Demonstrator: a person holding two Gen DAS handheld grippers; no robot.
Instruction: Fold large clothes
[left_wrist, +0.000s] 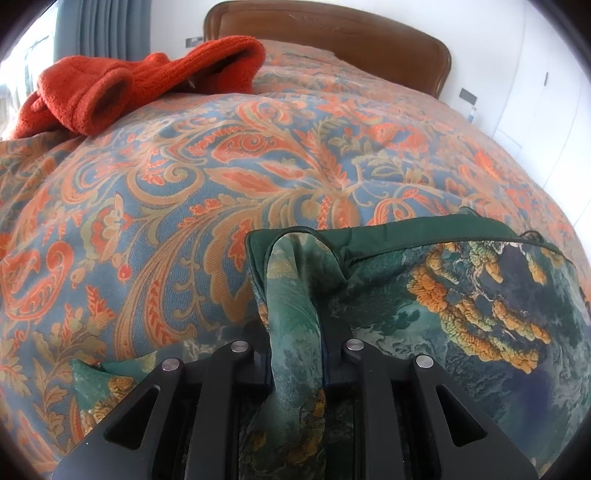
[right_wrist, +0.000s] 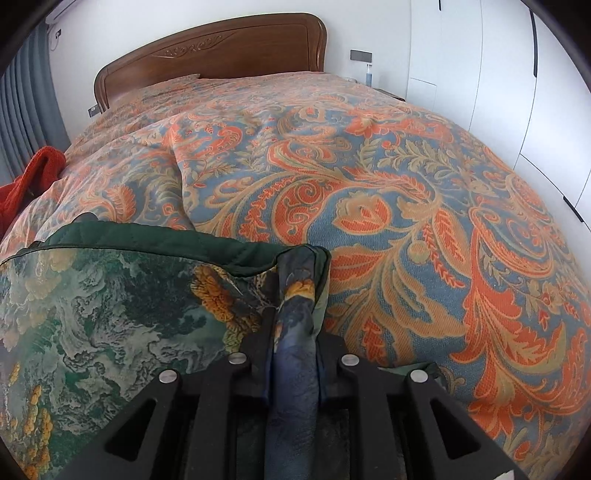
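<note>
Your left gripper (left_wrist: 295, 354) is clamped on a bunched fold of the green printed garment (left_wrist: 461, 314), which rises between its black fingers toward 12 o'clock. The rest of that garment spreads from there toward 3 o'clock, lying on the paisley bedspread (left_wrist: 221, 177) with its dark green lining turned up along the far edge. Your right gripper (right_wrist: 295, 350) pinches another rolled corner of the same garment (right_wrist: 110, 314); here the cloth fans out toward 9 o'clock. Both pinched folds stand tented above the flat part. An orange knitted sweater (left_wrist: 122, 85) lies crumpled near 11 o'clock in the left wrist view, well apart from the garment. The wooden headboard (right_wrist: 221, 51) stands at 12 o'clock.
</note>
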